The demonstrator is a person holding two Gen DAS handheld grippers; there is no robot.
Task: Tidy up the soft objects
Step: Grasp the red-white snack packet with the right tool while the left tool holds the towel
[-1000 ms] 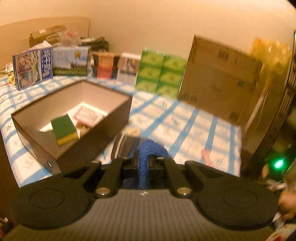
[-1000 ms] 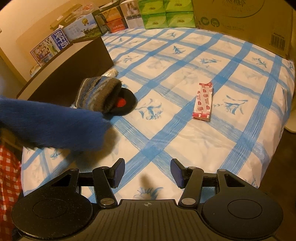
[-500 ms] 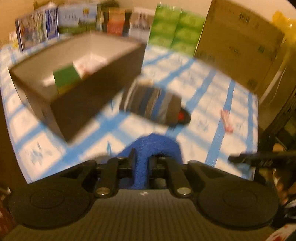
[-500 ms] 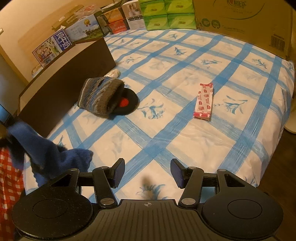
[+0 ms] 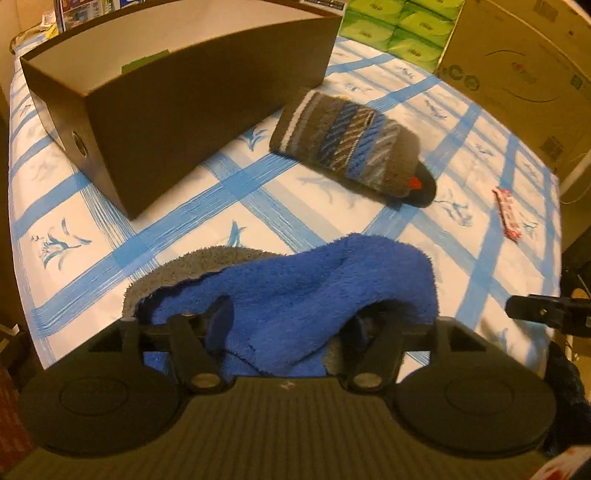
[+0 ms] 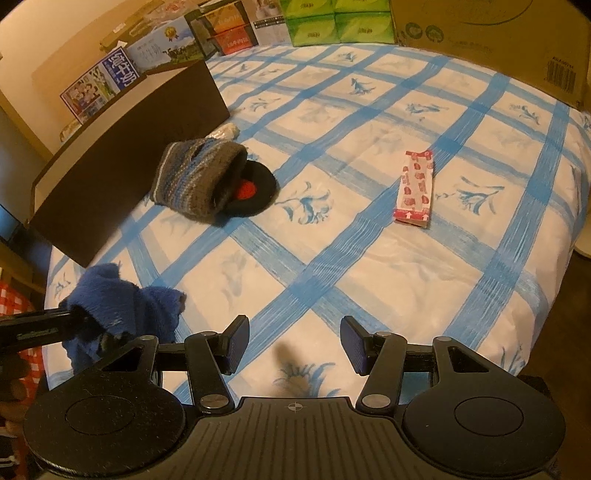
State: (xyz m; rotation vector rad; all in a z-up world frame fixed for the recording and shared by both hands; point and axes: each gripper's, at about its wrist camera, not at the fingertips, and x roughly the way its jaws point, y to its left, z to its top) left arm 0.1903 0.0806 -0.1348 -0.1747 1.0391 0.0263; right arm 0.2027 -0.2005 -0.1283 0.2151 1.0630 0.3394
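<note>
A fluffy blue sock (image 5: 314,288) with a grey cuff lies on the blue-checked tablecloth at the front edge, draped over my left gripper (image 5: 291,325), whose jaws stand open around it. The sock also shows in the right wrist view (image 6: 125,306). A striped grey-and-blue knitted sock (image 5: 343,144) lies beside the dark brown box (image 5: 177,92); it also shows in the right wrist view (image 6: 199,181). My right gripper (image 6: 291,347) is open and empty above the cloth near the front edge.
A red-and-white packet (image 6: 415,188) lies to the right on the cloth. Green tissue packs (image 6: 336,18), printed cartons (image 6: 162,44) and a large cardboard box (image 6: 498,33) line the back. The table's front and right edges drop off close by.
My left gripper has come down from above the box to the table's front edge and opened; the blue sock, earlier pinched between shut jaws, now lies on the cloth. The right gripper barely moved.
</note>
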